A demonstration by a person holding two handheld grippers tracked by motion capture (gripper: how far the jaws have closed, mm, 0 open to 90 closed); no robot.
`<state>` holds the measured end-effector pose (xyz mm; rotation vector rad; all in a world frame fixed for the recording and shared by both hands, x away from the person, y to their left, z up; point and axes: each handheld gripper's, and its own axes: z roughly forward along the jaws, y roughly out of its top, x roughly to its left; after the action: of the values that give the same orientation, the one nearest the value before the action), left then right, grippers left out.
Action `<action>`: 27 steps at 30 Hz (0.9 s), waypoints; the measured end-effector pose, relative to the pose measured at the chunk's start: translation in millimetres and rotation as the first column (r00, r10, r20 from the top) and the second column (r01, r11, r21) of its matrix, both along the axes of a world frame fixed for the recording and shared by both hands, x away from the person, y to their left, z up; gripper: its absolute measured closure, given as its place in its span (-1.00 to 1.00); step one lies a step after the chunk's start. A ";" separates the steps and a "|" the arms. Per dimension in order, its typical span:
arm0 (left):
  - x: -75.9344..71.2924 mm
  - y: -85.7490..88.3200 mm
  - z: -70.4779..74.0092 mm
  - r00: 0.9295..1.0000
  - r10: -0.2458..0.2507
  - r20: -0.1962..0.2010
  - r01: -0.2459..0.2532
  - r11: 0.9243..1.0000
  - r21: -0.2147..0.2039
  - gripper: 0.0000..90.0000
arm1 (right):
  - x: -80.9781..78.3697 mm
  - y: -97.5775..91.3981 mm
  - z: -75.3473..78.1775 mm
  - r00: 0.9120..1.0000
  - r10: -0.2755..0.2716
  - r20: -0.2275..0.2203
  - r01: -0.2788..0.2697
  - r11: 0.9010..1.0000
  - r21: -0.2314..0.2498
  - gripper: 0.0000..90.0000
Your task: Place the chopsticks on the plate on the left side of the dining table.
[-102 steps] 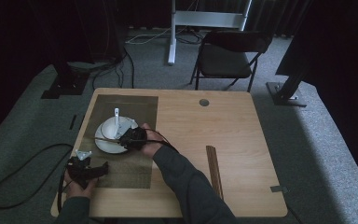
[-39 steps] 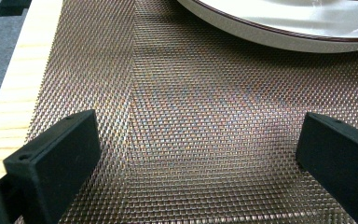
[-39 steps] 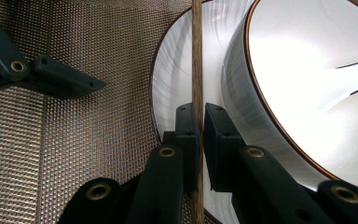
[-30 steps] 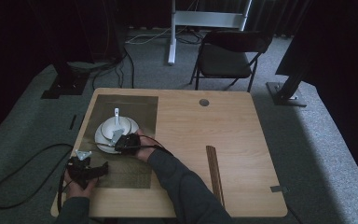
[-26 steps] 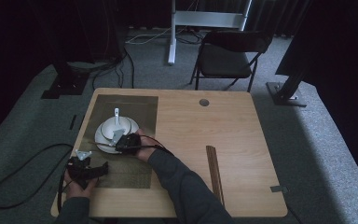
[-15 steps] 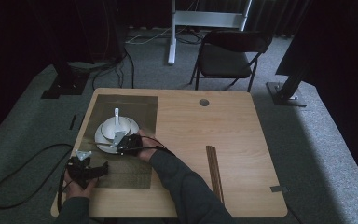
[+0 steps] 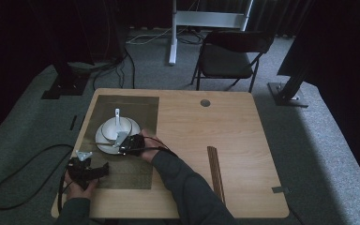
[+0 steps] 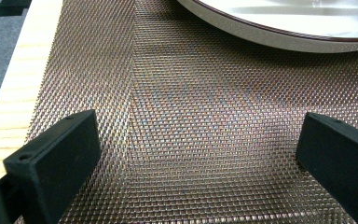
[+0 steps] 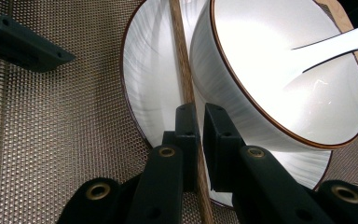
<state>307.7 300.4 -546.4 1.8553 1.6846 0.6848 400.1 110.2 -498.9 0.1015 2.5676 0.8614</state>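
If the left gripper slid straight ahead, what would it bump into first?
Most likely the white plate: its rim lies straight ahead of the open left gripper, with bare woven placemat between. How low the jaws ride is unclear, so they might pass over the rim instead.

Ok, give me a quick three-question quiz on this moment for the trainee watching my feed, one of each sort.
1. True or false: the right gripper is shut on a thin brown wooden chopstick lying across the white plate.
2. What lies inside the white brown-rimmed bowl? A) a white spoon B) a fork C) nothing
3. Fill in: the left gripper has its jaws ____ above the brown woven placemat.

Key
1. True: the jaws are closed on the stick beside the bowl.
2. A
3. open, wide apart with nothing between them.
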 end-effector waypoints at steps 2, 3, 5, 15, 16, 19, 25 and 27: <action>0.0 0.0 0.0 1.000 0.000 0.000 0.000 1.000 0.000 -1.00 | -0.1 0.1 -0.4 1.000 0.000 0.003 0.000 1.000 0.001 0.88; 0.0 0.0 0.0 1.000 0.000 0.000 0.000 1.000 0.000 -1.00 | -0.1 0.1 -0.5 1.000 -0.001 0.003 0.001 1.000 0.001 0.88; 0.0 0.0 0.0 1.000 0.000 0.000 0.000 1.000 0.000 -1.00 | -0.2 0.2 -0.6 1.000 -0.002 0.003 0.002 1.000 0.001 0.88; 0.0 0.0 0.1 1.000 0.000 -0.001 0.000 1.000 0.000 -1.00 | 0.3 -0.5 -0.8 1.000 -0.007 0.010 0.007 1.000 0.007 0.87; 0.0 0.0 0.1 1.000 0.000 -0.001 0.000 1.000 0.000 -1.00 | 0.0 -0.8 -0.7 1.000 -0.008 0.007 0.008 1.000 0.010 0.86; 0.0 0.0 0.1 1.000 0.000 -0.001 0.000 1.000 0.000 -1.00 | -1.5 -1.8 0.2 1.000 -0.004 0.012 0.004 1.000 0.015 0.83; 0.0 -0.2 0.0 1.000 0.002 0.001 -0.002 1.000 -0.002 -1.00 | -3.4 -4.3 6.0 1.000 0.002 0.010 -0.002 1.000 0.031 0.79; 0.0 -0.2 0.0 1.000 0.002 0.001 -0.002 1.000 -0.002 -1.00 | -3.5 -5.6 8.4 1.000 -0.002 0.002 0.002 0.999 0.039 0.77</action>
<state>307.7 300.2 -546.4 1.8523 1.6860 0.6839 396.6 104.6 -490.4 0.1148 2.5488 0.9105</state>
